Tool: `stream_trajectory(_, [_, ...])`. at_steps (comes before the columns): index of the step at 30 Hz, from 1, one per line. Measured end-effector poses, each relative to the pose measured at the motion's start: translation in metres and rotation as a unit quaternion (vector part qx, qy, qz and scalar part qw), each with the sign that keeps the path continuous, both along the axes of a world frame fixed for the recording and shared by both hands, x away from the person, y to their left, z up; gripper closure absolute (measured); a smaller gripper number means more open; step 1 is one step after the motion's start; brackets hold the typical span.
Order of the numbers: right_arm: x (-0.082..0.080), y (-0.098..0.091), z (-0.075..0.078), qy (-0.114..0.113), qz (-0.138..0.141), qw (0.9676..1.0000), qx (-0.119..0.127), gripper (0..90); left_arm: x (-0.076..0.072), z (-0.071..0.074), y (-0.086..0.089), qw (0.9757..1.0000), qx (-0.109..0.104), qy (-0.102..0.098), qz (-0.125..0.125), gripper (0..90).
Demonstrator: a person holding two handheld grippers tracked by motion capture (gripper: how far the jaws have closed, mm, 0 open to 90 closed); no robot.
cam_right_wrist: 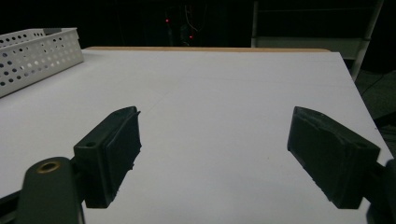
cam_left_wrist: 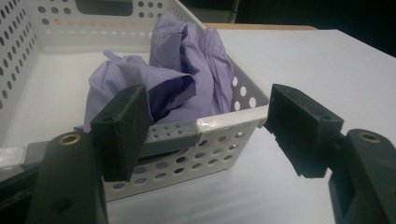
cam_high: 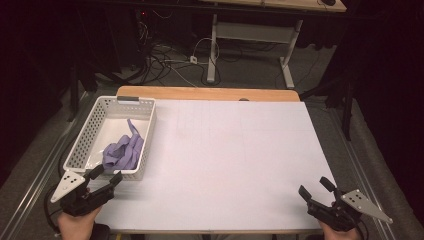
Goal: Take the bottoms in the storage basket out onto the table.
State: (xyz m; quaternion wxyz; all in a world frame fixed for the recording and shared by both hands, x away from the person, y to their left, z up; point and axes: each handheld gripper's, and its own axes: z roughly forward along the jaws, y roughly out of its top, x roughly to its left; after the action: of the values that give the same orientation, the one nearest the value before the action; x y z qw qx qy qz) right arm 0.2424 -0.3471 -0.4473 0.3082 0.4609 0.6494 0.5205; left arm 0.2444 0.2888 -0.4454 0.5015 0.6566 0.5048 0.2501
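Inside, crumpled soft lilac cloth [cam_left_wrist: 163, 81] in perforated white plastic basket [cam_left_wrist: 224, 128].

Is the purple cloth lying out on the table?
No, the purple cloth lies bunched inside the white basket at the table's left.

The high view looks forward and down over the whole white surface [cam_high: 225, 160]. The left gripper view sits close to the perforated basket [cam_left_wrist: 224, 135], facing its near corner. The right gripper view faces low across the surface, sharing that basket [cam_right_wrist: 37, 56] far left.

White table [cam_high: 225, 165]; desk frame [cam_high: 250, 37] (cables [cam_high: 165, 62] beneath).
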Motion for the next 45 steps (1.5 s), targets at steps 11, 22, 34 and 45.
stream_trajectory(11, [0.000,0.000,0.000,0.003,-0.001,1.0000,-0.002,17.8,-0.001,0.000,0.001,1.0000,-0.004,-0.003,0.000,29.0])
stream_trajectory(22, [0.001,0.001,-0.001,0.005,0.001,1.0000,-0.006,17.8,-0.001,0.001,0.000,1.0000,-0.001,-0.005,-0.004,29.0])
stream_trajectory(34, [0.004,0.003,-0.002,0.020,0.013,0.9996,-0.014,17.9,-0.002,0.005,-0.001,0.9999,0.003,-0.010,-0.006,28.9])
stream_trajectory(45, [0.006,0.004,-0.002,0.024,0.020,0.9993,-0.019,18.5,-0.002,0.012,0.000,0.9997,-0.001,-0.020,-0.011,27.1])
